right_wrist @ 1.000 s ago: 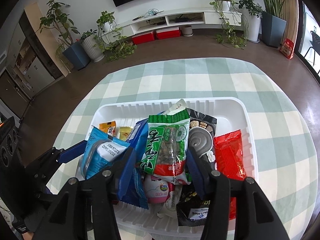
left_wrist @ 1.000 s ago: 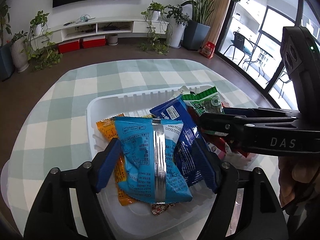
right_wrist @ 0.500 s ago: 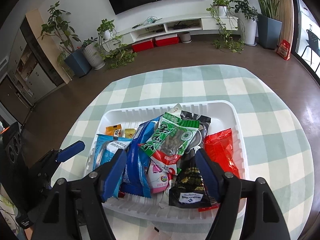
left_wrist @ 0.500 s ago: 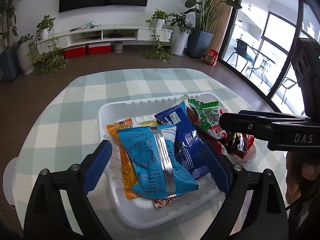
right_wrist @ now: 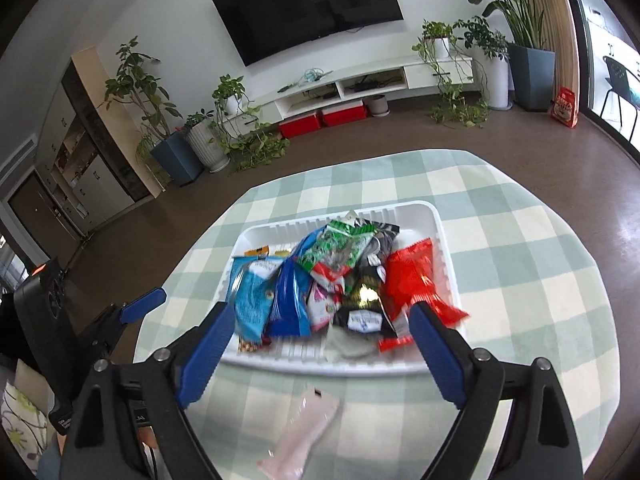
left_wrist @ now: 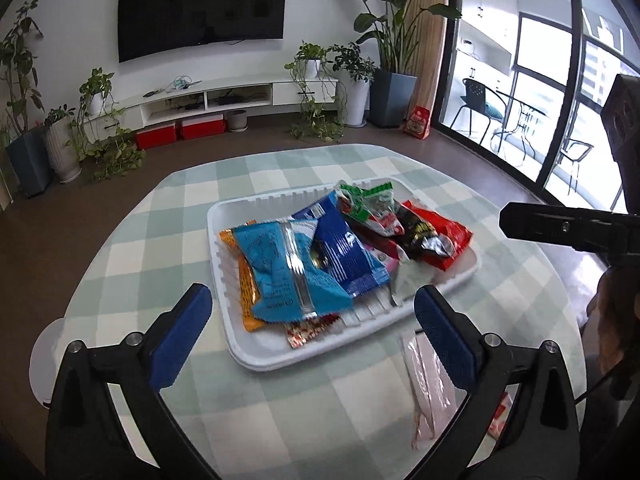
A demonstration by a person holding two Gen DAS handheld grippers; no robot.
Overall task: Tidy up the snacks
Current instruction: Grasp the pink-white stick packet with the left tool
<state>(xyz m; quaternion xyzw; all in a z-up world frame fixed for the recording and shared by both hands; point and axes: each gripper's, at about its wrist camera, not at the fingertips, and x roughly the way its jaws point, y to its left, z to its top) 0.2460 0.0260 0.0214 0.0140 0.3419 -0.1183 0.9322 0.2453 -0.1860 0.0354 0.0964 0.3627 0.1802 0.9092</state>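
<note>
Right wrist view first: the surface, under its green checked cloth, carries the white tray with nearly all the snacks piled in it: light blue bag, dark blue one, red one.

One snack is outside the tray: a pale pink packet lies on the cloth just beside the tray's near rim. Its long axis runs slantwise, roughly from the tray toward the camera.

It sits almost right under the right tool, whose jaws are opening with nothing between them.

Left wrist view shows the same packet off by the right-hand finger of the left tool, also opening and empty.

So I'd guess the right hand is nearer and takes the stray.
</note>
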